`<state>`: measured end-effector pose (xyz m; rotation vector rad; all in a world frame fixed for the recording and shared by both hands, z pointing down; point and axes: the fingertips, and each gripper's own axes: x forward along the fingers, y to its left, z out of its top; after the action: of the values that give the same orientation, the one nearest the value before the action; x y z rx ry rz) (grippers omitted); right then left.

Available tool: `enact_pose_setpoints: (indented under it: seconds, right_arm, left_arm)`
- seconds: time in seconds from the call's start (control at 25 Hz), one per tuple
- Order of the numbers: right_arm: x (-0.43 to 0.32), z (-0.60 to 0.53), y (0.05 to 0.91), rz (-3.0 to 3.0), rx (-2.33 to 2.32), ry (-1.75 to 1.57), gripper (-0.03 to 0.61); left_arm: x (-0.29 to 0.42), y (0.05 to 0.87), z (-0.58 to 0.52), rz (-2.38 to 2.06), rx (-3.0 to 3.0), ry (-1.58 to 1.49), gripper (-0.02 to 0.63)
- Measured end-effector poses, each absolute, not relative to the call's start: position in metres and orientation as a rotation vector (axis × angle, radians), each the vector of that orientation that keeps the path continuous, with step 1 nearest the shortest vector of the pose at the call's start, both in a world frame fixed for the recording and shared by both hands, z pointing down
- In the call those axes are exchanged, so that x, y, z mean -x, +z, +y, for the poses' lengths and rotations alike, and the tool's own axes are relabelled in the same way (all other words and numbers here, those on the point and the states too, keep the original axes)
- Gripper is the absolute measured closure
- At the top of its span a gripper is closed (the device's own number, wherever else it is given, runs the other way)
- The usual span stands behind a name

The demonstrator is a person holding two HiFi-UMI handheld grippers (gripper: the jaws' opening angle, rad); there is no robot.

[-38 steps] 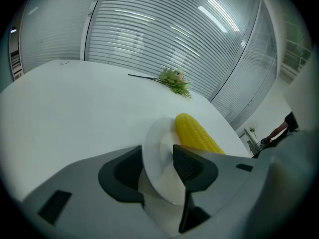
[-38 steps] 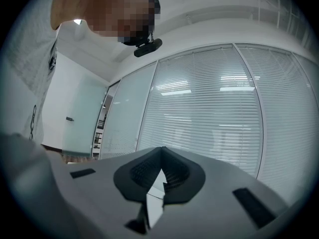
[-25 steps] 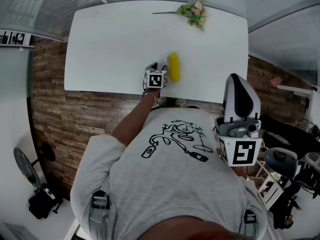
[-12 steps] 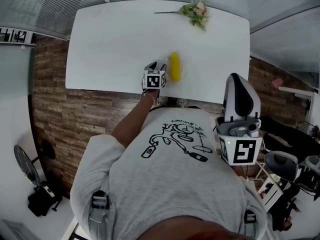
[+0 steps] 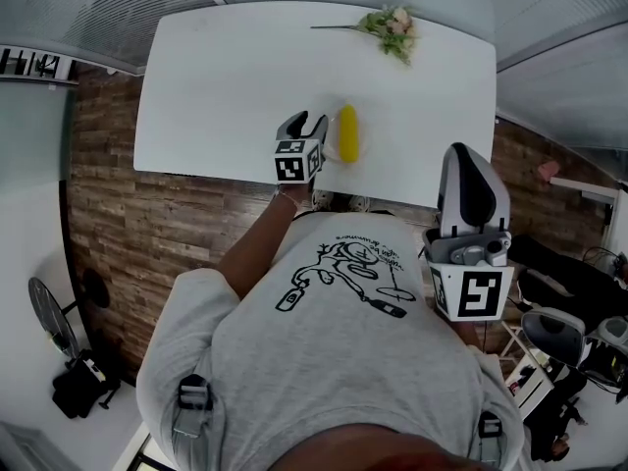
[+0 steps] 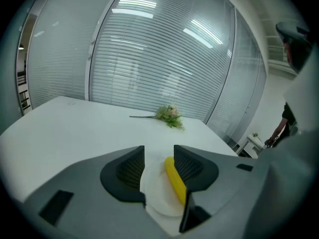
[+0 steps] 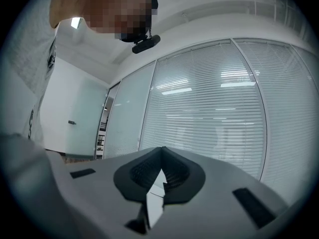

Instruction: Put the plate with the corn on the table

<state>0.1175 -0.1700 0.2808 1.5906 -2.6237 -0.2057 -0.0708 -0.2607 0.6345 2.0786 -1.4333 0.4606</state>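
Plate (image 6: 155, 193) with corn (image 6: 175, 179) sits on the white table (image 5: 216, 77), near the table's front edge. Left gripper (image 5: 304, 123) over that edge, jaws spread, plate between them, contact unclear. Right gripper (image 5: 467, 165) off the table's front edge, jaws pressed together, empty. Flower sprig (image 5: 388, 23) at the table's far edge.

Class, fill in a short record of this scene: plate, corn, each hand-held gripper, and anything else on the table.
plate: white, on the table
corn: yellow, lying on the plate
left hand-held gripper: open, plate's near rim between its jaws
right hand-held gripper: shut, empty, away from the table
other: flowers at the far edge
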Motion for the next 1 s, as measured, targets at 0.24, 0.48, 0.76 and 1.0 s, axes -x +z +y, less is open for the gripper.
enact_pose_setpoints:
  seconds: [0.24,0.48,0.76,1.0]
  right_arm:
    - [-0.119,-0.176,0.287,-2.632,-1.576,-0.179,0.572]
    - [-0.119,-0.181,0.291,-2.642,-1.565,-0.138,0.572]
    - [-0.122,-0.183,0.292,-2.651,-1.553,-0.115,0.572]
    - [-0.121,-0.183,0.295,-2.664,-1.529,-0.087,0.572]
  left_arm:
    - [0.063,0.553,-0.267,-1.463,-2.225,0.317,0.431]
    - [0.059,0.472,-0.263,-1.481,-2.355,0.167,0.440]
    - [0.058,0.392,-0.243,-1.509,-2.483,0.054,0.453]
    - [0.053,0.336,-0.222,-1.511,-2.578,-0.022,0.457]
